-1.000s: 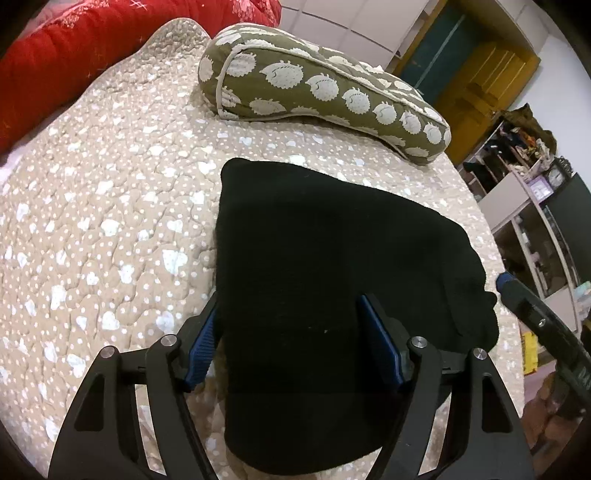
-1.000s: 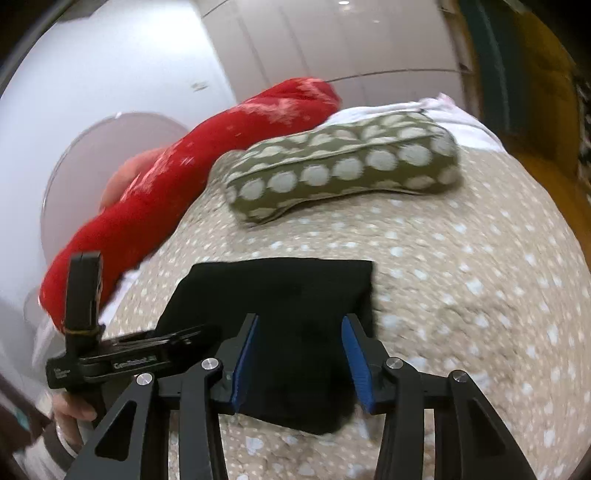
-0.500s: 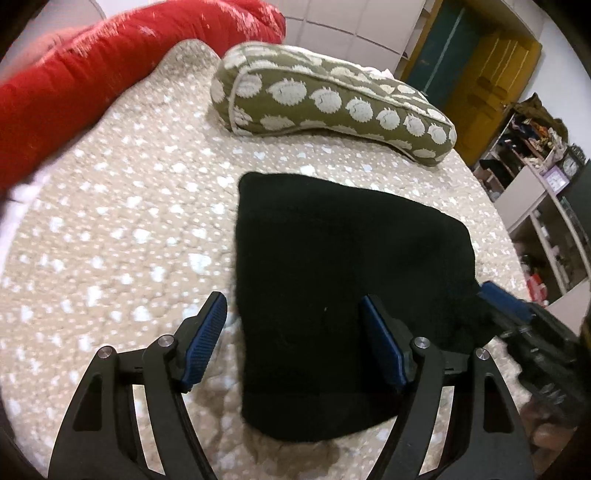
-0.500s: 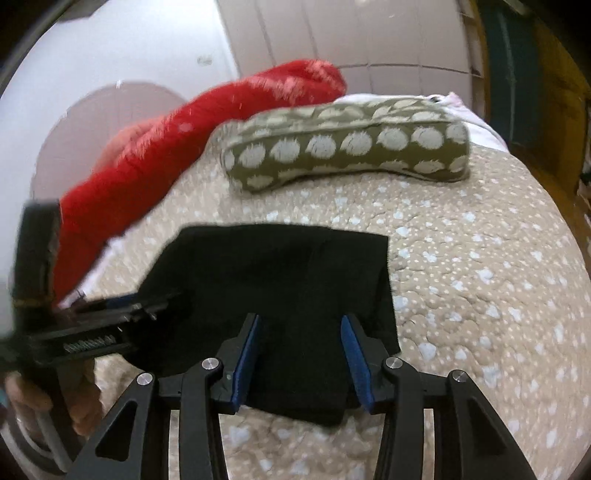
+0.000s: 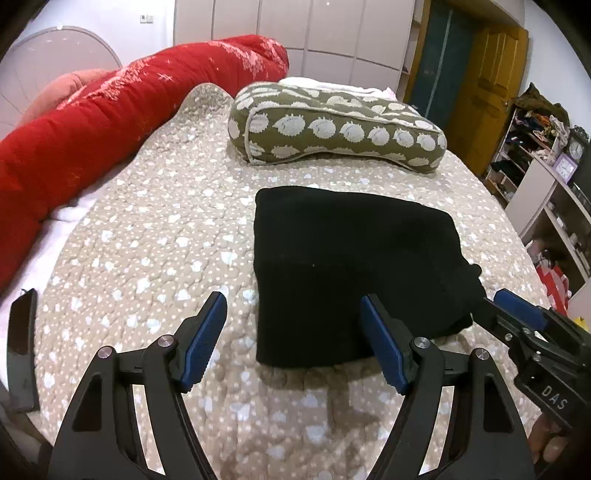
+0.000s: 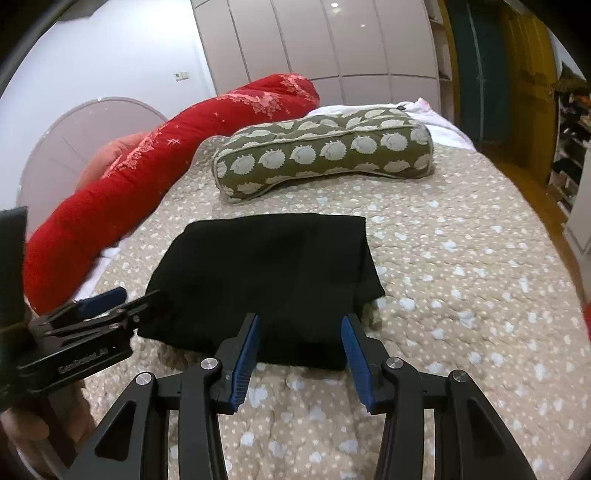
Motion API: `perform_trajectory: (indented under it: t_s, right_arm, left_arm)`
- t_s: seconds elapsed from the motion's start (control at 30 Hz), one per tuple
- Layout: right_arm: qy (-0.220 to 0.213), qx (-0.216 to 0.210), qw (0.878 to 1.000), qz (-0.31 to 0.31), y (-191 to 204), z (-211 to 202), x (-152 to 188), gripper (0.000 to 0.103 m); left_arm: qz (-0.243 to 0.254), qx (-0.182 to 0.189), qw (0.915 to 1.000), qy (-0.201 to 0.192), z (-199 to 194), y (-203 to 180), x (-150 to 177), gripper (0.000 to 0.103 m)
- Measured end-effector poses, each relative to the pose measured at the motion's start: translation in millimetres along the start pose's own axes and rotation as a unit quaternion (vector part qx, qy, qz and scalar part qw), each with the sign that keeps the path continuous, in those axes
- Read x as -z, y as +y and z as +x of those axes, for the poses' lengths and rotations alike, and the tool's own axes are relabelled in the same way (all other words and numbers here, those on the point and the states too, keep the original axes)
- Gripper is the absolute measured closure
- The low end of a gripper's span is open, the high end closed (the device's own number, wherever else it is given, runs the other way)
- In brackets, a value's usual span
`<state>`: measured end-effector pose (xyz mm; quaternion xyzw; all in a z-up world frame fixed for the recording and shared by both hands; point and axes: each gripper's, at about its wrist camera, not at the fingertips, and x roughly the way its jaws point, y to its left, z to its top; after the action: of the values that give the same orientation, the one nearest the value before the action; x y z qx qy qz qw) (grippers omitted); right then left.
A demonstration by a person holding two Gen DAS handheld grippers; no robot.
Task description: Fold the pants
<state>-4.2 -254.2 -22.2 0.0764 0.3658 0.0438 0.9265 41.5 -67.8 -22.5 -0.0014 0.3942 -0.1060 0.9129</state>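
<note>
Pants (image 5: 351, 266): black, folded into a compact rectangle, lying mid-bed on the quilt (image 5: 155, 236).
Left gripper (image 5: 295, 339): gaping, empty, now backed off the near edge.
Right gripper (image 6: 301, 350): parted, empty, likewise withdrawn.
Meaning: fold looks finished.

A big bed (image 5: 155, 236) is filling the room, white closets (image 5: 295, 33) are standing behind, and maybe shelves (image 5: 546, 173) are sitting beside a yellow door (image 5: 491, 88).
</note>
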Motion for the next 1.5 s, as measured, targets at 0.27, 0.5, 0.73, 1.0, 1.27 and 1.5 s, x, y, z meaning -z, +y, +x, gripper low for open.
perform_trajectory:
  t_s: [0.27,0.5,0.73,1.0,1.27,1.5]
  right_arm:
    - [-0.008,0.004,1.000,0.009,5,-19,11,0.058]
    - [-0.016,0.004,1.000,0.003,11,-36,16,0.057]
    - [-0.027,0.003,1.000,0.004,12,-49,18,0.057]
    - [-0.027,0.004,1.000,0.003,15,-54,20,0.057]
    - [-0.027,0.001,1.000,0.003,18,-55,22,0.056]
    - [-0.018,-0.002,1.000,0.001,22,-50,24,0.056]
  left_arm:
    - [0.006,-0.017,0.9995,-0.026,-25,-5,12,0.028]
    - [0.011,-0.022,0.9987,-0.045,-42,-9,17,0.028]
    - [0.013,-0.023,0.9981,-0.056,-54,-12,21,0.028]
    - [0.018,-0.019,0.9979,-0.060,-61,-17,25,0.028]
    - [0.016,-0.019,0.9981,-0.057,-61,-18,26,0.028]
    - [0.016,-0.020,0.9982,-0.054,-58,-17,27,0.028]
